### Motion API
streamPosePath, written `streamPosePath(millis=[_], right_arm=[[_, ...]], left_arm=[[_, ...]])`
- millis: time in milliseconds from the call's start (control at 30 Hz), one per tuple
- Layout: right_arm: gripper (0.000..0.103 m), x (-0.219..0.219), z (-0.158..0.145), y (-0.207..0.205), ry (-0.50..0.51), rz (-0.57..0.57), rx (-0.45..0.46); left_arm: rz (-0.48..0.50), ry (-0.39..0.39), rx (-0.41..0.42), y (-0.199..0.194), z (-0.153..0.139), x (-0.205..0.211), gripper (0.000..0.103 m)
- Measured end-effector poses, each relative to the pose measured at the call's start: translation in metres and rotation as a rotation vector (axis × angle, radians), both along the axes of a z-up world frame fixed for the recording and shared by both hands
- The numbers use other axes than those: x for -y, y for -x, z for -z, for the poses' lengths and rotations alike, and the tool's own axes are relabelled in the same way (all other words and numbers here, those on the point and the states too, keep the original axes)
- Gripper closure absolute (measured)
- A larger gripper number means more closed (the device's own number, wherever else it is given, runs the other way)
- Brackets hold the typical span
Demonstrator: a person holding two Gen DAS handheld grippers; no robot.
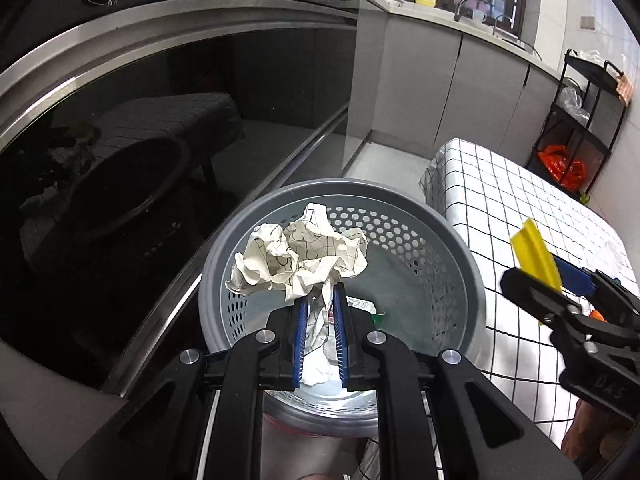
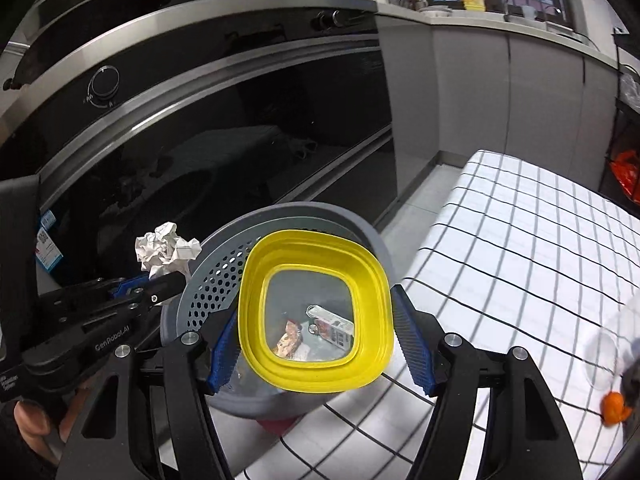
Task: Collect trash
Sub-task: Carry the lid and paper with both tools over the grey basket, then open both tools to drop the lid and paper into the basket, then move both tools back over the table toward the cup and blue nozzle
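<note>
A: Holding item one: crumpled paper, pinched between the blue pads of the left gripper, directly above the grey perforated bin.

B: Item two?

A: Yellow-rimmed container, clamped across its sides by the right gripper, tilted over the same bin beside the checked tablecloth.

B: Step?

A: Depositing, by my judgement. Next: part the left jaws so the paper drops inside.

A home kitchen: a black glass oven with a knob on the left, grey counter cabinets and a sink tap far right.
</note>
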State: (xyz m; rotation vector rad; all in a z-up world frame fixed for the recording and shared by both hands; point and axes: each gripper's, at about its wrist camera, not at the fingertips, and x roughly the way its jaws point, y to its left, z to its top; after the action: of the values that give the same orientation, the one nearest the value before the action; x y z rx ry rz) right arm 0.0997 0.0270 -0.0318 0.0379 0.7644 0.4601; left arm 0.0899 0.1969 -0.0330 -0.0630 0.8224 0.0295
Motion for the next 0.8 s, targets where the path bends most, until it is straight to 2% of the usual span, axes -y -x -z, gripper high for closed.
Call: streamPosePath(millis=[200,467,567,667,733,800], right_arm=[[0.037,-0.014,0.015,-0.018,0.024,-0.022,-0.033],[0.037,-0.014,0.015,-0.02,0.002,-0.04,-0.047],[0.036,-0.013,0.014,-0.019,-0.013,-0.046,-0.051],[0.028,-0.012,0.012,-0.019,-0.026,-0.043,-0.047],[0.027,-0.011,0.011,-0.018,-0.029,-0.04,-0.047],[0.027,-0.009,0.011,-0.018,-0.026,-0.034,-0.048]], left_arm=[[-0.012,0.022,-0.028,-0.006,0.006,-0.007,0.09],[-0.03,0.039,-0.047,-0.012,0.008,-0.012,0.09],[-0.043,0.05,-0.054,-0.012,0.009,-0.016,0.087],[-0.06,0.052,-0.045,-0.01,0.006,-0.019,0.078],[-0.068,0.055,-0.036,-0.009,0.004,-0.021,0.06],[-0.074,0.052,-0.021,-0.007,0.002,-0.021,0.054]])
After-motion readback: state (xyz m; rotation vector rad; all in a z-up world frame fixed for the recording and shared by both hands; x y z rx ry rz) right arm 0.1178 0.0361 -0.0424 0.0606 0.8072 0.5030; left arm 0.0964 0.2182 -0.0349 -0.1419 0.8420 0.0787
